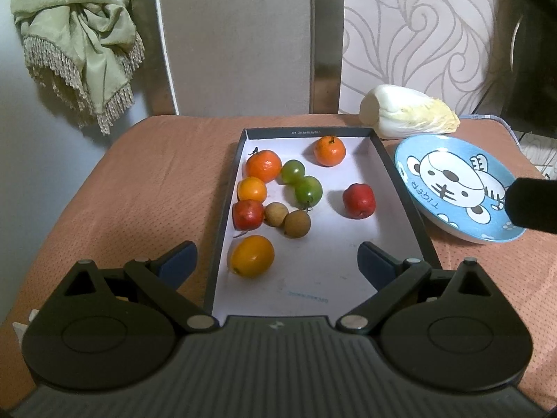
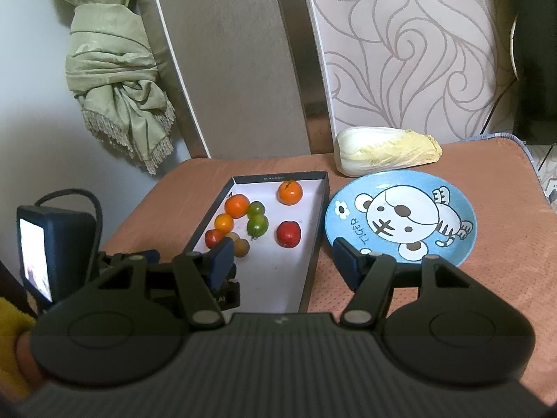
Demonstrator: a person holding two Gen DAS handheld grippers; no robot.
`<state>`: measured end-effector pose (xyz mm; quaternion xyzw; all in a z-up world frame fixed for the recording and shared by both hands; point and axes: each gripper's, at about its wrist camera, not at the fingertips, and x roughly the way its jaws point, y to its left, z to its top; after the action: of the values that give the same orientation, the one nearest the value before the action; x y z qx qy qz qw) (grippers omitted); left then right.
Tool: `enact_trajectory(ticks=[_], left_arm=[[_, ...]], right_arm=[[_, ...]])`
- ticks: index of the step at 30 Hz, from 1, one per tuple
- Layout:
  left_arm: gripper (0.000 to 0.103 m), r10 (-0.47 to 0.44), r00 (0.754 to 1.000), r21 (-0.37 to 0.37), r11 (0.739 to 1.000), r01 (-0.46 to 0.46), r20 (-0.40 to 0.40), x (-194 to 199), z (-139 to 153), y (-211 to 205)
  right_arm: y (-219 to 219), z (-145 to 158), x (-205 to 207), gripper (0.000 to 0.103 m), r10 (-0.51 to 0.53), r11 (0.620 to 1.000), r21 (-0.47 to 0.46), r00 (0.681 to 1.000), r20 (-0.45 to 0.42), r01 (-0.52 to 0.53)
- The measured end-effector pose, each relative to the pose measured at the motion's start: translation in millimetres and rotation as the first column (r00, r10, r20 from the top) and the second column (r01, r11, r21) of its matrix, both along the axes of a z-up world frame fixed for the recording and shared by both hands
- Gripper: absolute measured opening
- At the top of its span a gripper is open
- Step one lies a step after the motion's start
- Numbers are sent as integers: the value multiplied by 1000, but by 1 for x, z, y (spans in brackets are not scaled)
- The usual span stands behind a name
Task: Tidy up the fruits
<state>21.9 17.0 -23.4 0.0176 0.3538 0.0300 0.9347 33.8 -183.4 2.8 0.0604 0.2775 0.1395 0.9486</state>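
Orange-pink mesh cloth covers the counter [image 1: 146, 181]. Far left, behind it: green fringed curtain [image 1: 73, 35] knotted up, then a grey panel [image 1: 236, 35], then swirl-pattern wallpaper [image 1: 417, 35].

Left gripper [image 1: 276, 261]: jaws released, spread wide, nothing between the pads, hanging over the near end of the tray. In the right wrist view its body and small lit screen [image 2: 34, 257] sit at left edge, w/ a yellow sleeve [image 2: 10, 317] at the lower left corner.

Dark-rimmed tray [image 1: 222, 209], white floor, mid-counter. All fruit is inside it. L column, near to far: yellow-orange fruit [image 1: 251, 255], red one [image 1: 248, 214], small orange one [image 1: 252, 189], big orange [image 1: 263, 165] w/ stem. Next over: two brown longans [image 1: 276, 214] [image 1: 297, 224] touching each other, first one also touching the red fruit. Behind them two green tomatoes [image 1: 292, 171] [image 1: 308, 191], touching. Far end: another orange [image 1: 329, 151], on its own. R side: red fruit [image 1: 359, 200], apart from the rest.

Right gripper [image 2: 282, 259]: jaws released too, empty. Hovers over the tray's right wall; left pad over the tray, right pad over the plate's near rim.

Blue plate [image 1: 403, 160] w/ cartoon tiger, "TIGER" lettering, just right of tray, no fruit on it. Napa cabbage [image 1: 407, 111] lies on its side behind the plate, near counter's back edge.
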Motion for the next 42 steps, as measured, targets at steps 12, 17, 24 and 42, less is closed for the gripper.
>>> enact_trajectory(ticks=[12,17,24,42], left_arm=[[100,12,1000,7,1000,-12,0,6,-3,6],[100,0,1000,4,1000,0,-5,8,-3,6],[97,-31,999,11,999,31,12,7,-1,2],[65,-18,997,16,1000,19,-76,33,-30,8]], right_arm=[[0,-1,2,66,-14,1000,2,1000,-1,14],[1,-1,1,66,-20,1000,4,1000,-7,21],[1,-1,0,66,-30,999,11,999,-10,31],[-3,-5,3,66,-34,999,3,999,-39,34]])
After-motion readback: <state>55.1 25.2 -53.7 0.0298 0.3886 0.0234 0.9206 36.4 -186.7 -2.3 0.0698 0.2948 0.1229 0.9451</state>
